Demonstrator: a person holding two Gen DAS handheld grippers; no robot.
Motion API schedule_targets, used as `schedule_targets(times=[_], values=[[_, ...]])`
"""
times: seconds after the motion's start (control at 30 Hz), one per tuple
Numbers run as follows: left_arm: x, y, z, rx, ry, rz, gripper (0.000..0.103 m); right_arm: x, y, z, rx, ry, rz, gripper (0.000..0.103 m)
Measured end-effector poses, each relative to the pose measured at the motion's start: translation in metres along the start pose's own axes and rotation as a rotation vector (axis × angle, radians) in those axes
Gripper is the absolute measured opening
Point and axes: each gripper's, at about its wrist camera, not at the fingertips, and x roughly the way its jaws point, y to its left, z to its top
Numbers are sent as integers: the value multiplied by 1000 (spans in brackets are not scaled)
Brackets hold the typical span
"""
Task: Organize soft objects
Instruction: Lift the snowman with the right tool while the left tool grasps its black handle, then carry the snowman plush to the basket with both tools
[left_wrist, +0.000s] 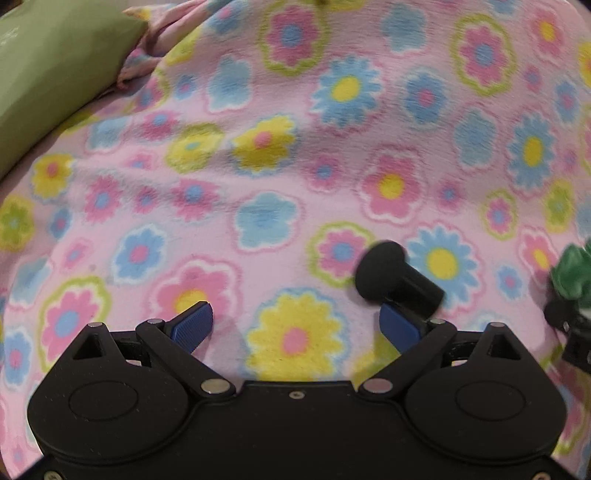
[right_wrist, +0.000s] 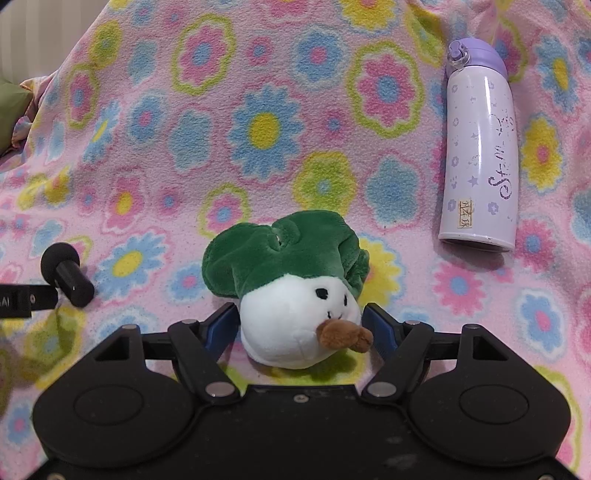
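A plush toy (right_wrist: 295, 288) with a white face, green cap and brown nose lies on the pink flowered blanket (right_wrist: 258, 129). My right gripper (right_wrist: 301, 326) has its blue pads on both sides of the toy's white head, closed against it. A sliver of the green plush (left_wrist: 574, 273) shows at the right edge of the left wrist view. My left gripper (left_wrist: 297, 325) is open and empty, low over the blanket (left_wrist: 295, 166). A black cylindrical knob (left_wrist: 397, 278) sticks out by its right finger.
A lilac drink bottle (right_wrist: 478, 147) lies on the blanket to the right of the toy. A green pillow (left_wrist: 48, 70) sits at the far left. The left gripper's knob (right_wrist: 66, 275) shows at the left of the right wrist view.
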Motion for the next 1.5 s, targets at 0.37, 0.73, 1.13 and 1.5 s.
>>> schedule_targets(times=[0.37,0.73,1.13,1.5], values=[[-7,-31,0,274,-88,-116,94,1,0,0,-2,-1,3,76],[13,-54,9,345,-57,-202,94,1,1,0,-4,-1,9,78],[12,-45,11,220,-48,-288,55,-6,-8,-5,61,-46,4,50],[-40,-29,3,98,-58,-240,55,-8,-16,-6,103,-63,25,49]])
